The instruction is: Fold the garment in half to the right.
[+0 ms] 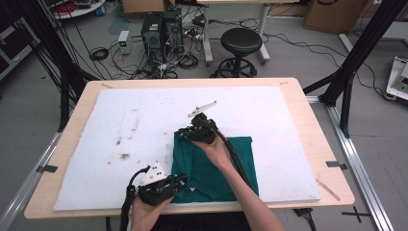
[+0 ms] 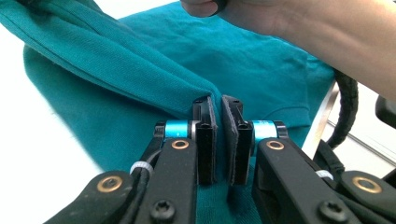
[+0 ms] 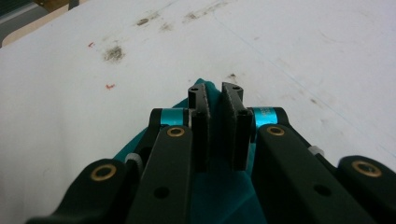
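Folding the teal garment looks like the step in hand: it lies on the white mat near the front edge of the worktop. The left tongs are closed on a fold of cloth at the near left corner, the fabric pinched between the pads in the left gripper view. The right tongs are nearly closed on the far left corner, teal cloth showing between the jaws. To do it well, both corners should likely rise together, staying level and taut, so the layer carries across without bunching or slipping from either grip.
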{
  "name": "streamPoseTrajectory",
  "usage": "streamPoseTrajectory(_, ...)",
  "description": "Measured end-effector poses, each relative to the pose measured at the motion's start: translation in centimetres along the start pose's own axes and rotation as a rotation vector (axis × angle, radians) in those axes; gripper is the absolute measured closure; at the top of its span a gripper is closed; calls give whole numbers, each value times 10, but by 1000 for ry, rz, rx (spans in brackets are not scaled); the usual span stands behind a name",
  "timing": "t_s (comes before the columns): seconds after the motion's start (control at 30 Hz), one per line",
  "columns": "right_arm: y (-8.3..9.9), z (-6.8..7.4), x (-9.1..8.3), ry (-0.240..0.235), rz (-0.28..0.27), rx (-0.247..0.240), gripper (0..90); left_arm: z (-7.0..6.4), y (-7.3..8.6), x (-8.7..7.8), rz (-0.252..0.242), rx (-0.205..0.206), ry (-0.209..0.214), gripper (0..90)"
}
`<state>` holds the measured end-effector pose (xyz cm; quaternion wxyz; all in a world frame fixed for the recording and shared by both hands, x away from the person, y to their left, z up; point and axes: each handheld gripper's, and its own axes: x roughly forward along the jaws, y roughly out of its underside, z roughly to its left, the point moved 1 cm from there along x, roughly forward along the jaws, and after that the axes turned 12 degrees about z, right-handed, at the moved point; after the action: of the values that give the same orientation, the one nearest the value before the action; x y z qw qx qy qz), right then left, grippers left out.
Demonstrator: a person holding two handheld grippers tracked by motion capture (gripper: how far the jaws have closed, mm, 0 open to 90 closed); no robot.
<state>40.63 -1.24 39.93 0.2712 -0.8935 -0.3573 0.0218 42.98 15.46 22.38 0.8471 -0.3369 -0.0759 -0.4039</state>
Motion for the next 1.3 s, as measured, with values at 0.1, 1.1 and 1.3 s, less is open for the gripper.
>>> streamPoseTrajectory(0.1, 6, -5, -6, -7, -10, 16, 834, -3, -3, 4, -4, 4, 12, 841)
streamPoseTrajectory(1.1, 57, -36, -59, 47, -64, 79, 833, -39, -43, 50, -15, 47, 93, 841)
streamPoseTrajectory(1.3, 64, -43, -65, 62, -56, 89, 832, -50, -50, 63, -5, 49, 70, 840)
